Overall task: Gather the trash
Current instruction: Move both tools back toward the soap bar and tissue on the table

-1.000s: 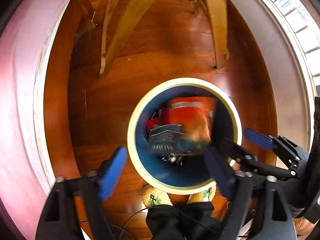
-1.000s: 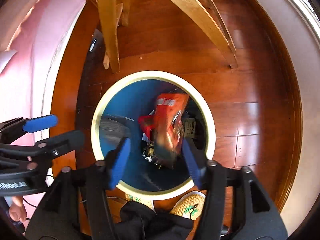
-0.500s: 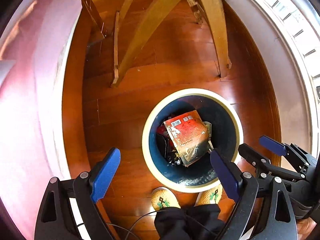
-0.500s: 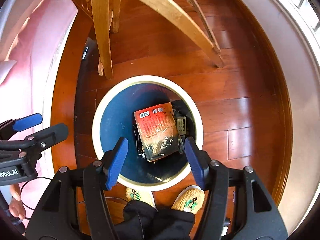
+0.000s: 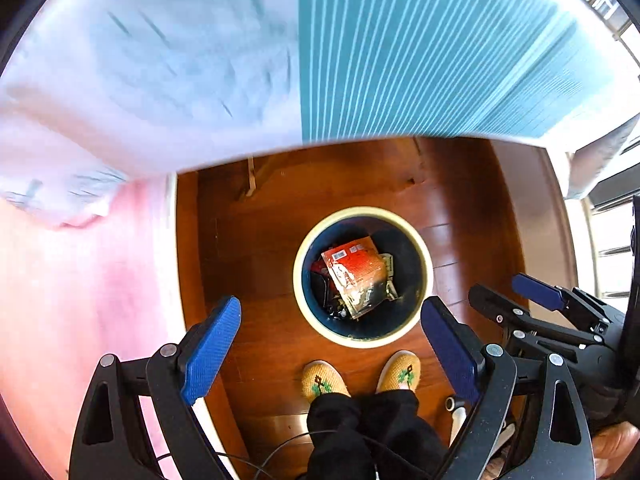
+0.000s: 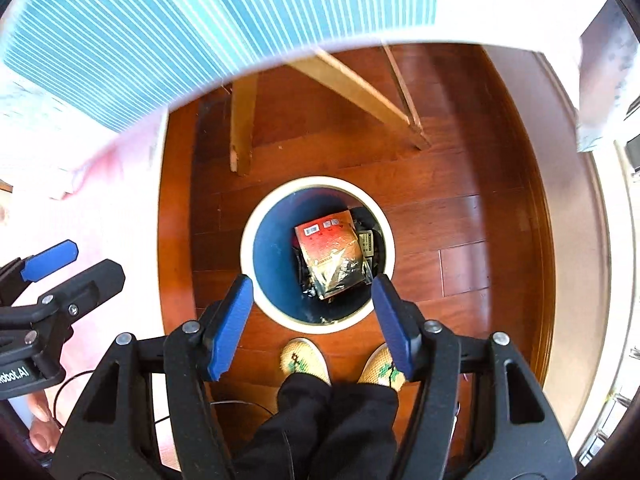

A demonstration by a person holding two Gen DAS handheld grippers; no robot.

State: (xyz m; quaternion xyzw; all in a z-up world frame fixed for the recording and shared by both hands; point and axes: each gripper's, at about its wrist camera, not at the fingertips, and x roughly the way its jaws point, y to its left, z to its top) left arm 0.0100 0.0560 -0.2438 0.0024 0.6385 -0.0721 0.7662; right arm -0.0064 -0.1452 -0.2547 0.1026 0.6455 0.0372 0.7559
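A round bin with a cream rim [image 5: 298, 276] [image 6: 245, 248] and a blue inside stands on the wood floor below me. An orange and black snack packet [image 5: 358, 274] [image 6: 332, 254] lies on top of other dark trash in it. My left gripper [image 5: 330, 348] is open and empty, high above the bin's near side. My right gripper [image 6: 312, 320] is open and empty, above the bin's near rim. It also shows at the right of the left wrist view [image 5: 516, 300].
A table edge with a teal striped mat [image 5: 420, 48] [image 6: 180, 20] fills the top of both views. Wooden legs [image 6: 240, 128] stand behind the bin. A pink cover [image 5: 80, 280] lies at the left. The person's feet in yellow slippers [image 5: 320, 380] [image 6: 304, 356] stand by the bin.
Both grippers have risen well above the bin, which now looks smaller. The orange packet has dropped from between the fingers and settled in the bin. The table top has come into view.
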